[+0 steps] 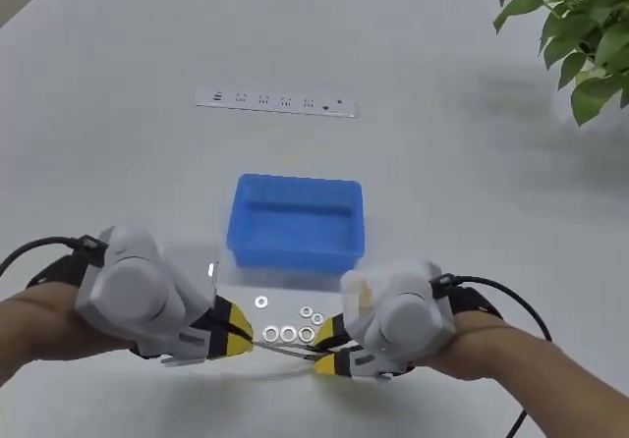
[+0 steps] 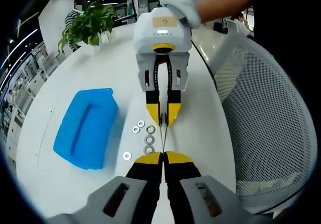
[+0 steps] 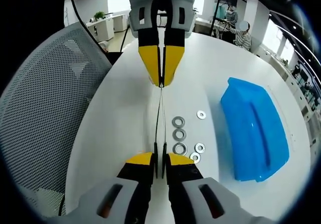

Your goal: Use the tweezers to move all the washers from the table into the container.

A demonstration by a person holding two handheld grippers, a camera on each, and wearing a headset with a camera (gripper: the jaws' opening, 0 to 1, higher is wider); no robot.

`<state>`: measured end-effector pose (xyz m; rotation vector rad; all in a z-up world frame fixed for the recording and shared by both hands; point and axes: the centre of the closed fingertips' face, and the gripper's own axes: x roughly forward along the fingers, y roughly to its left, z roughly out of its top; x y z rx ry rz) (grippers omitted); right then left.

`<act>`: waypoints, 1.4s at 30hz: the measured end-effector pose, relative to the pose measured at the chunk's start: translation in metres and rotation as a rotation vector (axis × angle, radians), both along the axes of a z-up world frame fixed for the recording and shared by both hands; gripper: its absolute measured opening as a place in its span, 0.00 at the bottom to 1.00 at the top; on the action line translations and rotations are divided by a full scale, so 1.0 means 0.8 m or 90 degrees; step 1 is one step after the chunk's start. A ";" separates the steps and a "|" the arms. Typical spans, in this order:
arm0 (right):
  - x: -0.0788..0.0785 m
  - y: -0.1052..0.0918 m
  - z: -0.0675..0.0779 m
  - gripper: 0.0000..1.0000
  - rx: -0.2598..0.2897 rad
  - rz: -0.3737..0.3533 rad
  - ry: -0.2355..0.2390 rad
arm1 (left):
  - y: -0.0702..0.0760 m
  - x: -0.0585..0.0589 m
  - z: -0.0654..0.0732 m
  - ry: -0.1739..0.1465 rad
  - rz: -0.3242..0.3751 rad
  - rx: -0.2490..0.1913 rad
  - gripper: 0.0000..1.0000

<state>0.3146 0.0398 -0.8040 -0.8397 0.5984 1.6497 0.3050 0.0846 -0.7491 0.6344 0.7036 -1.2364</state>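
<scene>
Thin metal tweezers (image 1: 285, 350) span the gap between my two grippers, which face each other low over the white table. My left gripper (image 1: 244, 335) (image 2: 163, 157) is shut on one end, where the arms meet. My right gripper (image 1: 329, 348) (image 3: 160, 158) is shut on the other end, where the two arms stand slightly apart (image 3: 160, 118). Several silver washers (image 1: 288, 326) (image 2: 147, 136) (image 3: 181, 133) lie flat on the table just beyond the tweezers. The blue container (image 1: 295, 244) (image 2: 80, 148) (image 3: 261, 156) stands behind the washers.
A white power strip (image 1: 275, 102) lies farther back on the table. A green plant (image 1: 580, 35) stands at the far right. A grey mesh chair (image 2: 266, 113) (image 3: 55, 108) is at the table's near edge. The tabletop (image 1: 462, 192) spreads wide around the container.
</scene>
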 end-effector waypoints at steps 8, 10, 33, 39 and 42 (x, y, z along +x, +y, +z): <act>-0.002 0.005 0.008 0.10 0.013 -0.012 0.006 | -0.012 0.006 0.031 -0.023 -0.017 -0.018 0.05; -0.004 0.007 0.010 0.10 0.017 -0.014 0.008 | -0.015 0.006 0.040 -0.025 -0.023 -0.022 0.05; -0.017 0.038 0.024 0.12 0.067 -0.027 0.017 | -0.045 0.001 0.073 -0.029 -0.065 -0.055 0.05; -0.017 0.035 0.024 0.12 0.072 -0.035 0.020 | -0.053 0.002 0.072 -0.036 -0.070 -0.072 0.05; -0.018 0.034 0.023 0.12 0.072 -0.036 0.020 | -0.056 0.002 0.071 -0.037 -0.074 -0.080 0.05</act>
